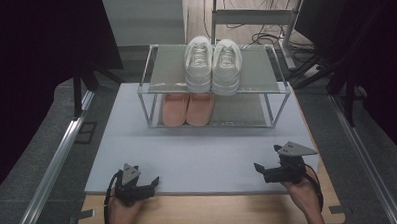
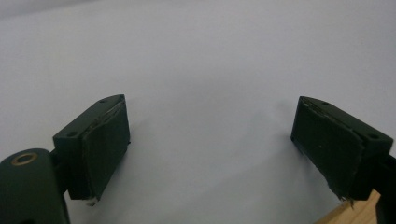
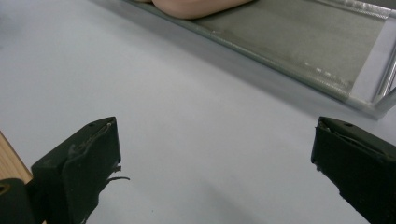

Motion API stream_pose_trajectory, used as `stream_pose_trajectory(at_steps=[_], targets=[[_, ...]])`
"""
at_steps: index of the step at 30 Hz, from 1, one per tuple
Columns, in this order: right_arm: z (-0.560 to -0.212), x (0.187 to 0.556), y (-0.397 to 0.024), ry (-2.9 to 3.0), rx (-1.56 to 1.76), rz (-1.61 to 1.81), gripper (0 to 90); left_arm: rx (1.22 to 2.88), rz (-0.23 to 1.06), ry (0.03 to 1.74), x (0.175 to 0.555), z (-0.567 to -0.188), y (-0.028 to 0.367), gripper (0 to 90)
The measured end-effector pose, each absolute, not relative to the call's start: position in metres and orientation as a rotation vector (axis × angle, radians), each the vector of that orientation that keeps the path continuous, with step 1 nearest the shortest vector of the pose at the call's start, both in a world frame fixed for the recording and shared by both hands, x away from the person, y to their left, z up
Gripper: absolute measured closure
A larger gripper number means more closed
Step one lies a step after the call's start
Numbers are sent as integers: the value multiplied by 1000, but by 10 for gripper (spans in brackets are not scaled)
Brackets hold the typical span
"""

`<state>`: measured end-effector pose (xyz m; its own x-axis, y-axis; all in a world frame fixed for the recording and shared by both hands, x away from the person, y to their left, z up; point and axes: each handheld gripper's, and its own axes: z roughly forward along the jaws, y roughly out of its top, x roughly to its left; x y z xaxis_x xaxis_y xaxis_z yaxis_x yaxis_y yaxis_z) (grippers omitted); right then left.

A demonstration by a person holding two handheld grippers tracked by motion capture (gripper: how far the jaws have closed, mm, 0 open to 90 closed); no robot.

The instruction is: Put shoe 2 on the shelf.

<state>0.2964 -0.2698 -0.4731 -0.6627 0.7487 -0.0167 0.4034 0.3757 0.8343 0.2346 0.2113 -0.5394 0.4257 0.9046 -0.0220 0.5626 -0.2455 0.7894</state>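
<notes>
"Two pairs of shoes on the rack (image 1: 280, 89), and both tools well short of it. Which pair would you go for?"

"Judging by reach, the pink shoes (image 1: 187, 109) on the lower shelf. They sit ahead of the right gripper (image 1: 259, 167) and off to its left. In the right gripper view the edge of one pink shoe (image 3: 196, 7) shows at the top, beyond the jaws and left of their centre line, with the shelf's metal rim running across between."

"And the left gripper (image 1: 155, 181)?"

"It is low over the white mat (image 1: 200, 152), near its front edge. The pink shoes lie ahead of it and to its right, about as far as from the other tool. I would call neither clearly nearer."

"State of the jaws?"

"Both tools stand wide open and hold nothing. In the left gripper view there is bare mat (image 2: 210, 70) between the pads."

"Long axis of the shoes?"

"Toes toward the tools, heels away, so a tool meets them end-on. A grip across the width would come from the front."

"Anything in the way?"

"The upper shelf with the white sneakers (image 1: 212, 65) hangs straight above the pink pair, so an approach from above is blocked. The front corner posts flank the opening; I judge a low, level entry is needed."
</notes>
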Motion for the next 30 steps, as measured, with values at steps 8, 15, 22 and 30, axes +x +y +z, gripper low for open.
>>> stream_pose_trajectory(at_steps=[8,15,22,30], targets=[[-488,290,-269,2254,1006,1185,14,1933,581,1241,235,-539,211,114],[-501,286,-269,2257,1027,1190,21,1933,581,1242,235,-539,211,114],[-515,283,-269,2270,1042,1191,22,1933,582,1242,235,-539,211,114],[-527,280,-268,2280,1051,1178,23,1933,582,1242,235,-539,211,115]])
